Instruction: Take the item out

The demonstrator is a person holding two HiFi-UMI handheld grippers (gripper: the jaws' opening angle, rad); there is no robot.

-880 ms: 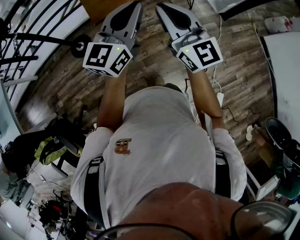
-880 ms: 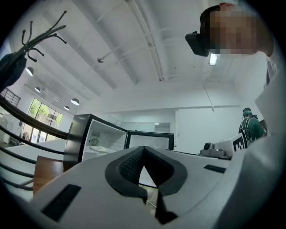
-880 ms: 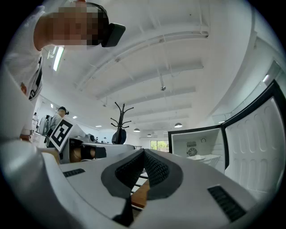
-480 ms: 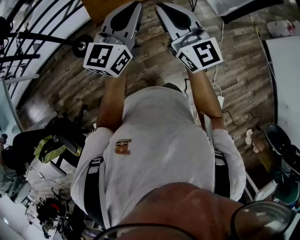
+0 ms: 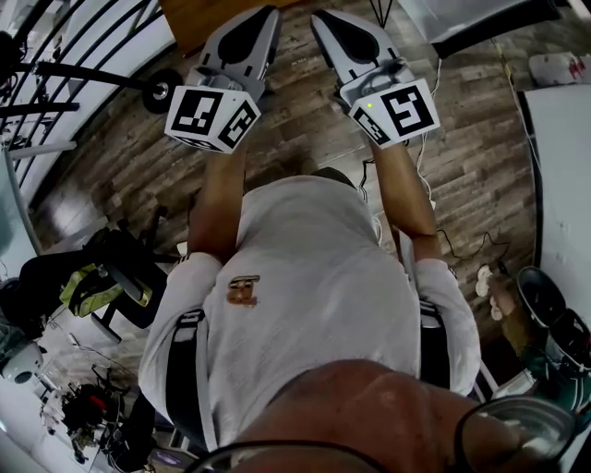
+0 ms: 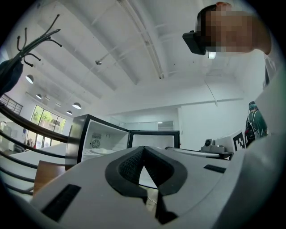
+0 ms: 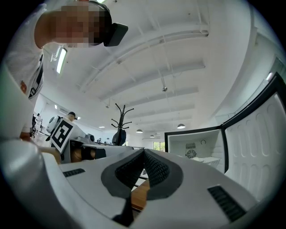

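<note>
Judging by the open fridge at lower left of the left gripper view, the door is already swung wide, but nothing has been taken out yet. The reach in, the grasp and the lift out are all left to do. Which item is meant I cannot tell: the white inside shows only a pale shelf with something whitish lying on it, too small to name.

At upper left of the head view, the left gripper is held out in front of the person's chest, over the wooden floor. Its arm is stretched forward and its marker cube faces up. In its own view its jaws are pressed together at the tips with nothing between them, aimed toward the fridge but well apart from it.

Just to its right, at top centre, the right gripper is held the same way, beside the left one and angled slightly away from it. Its own view shows its jaws meeting as well and gripping nothing, with the fridge and its open door off at the right edge.
</note>
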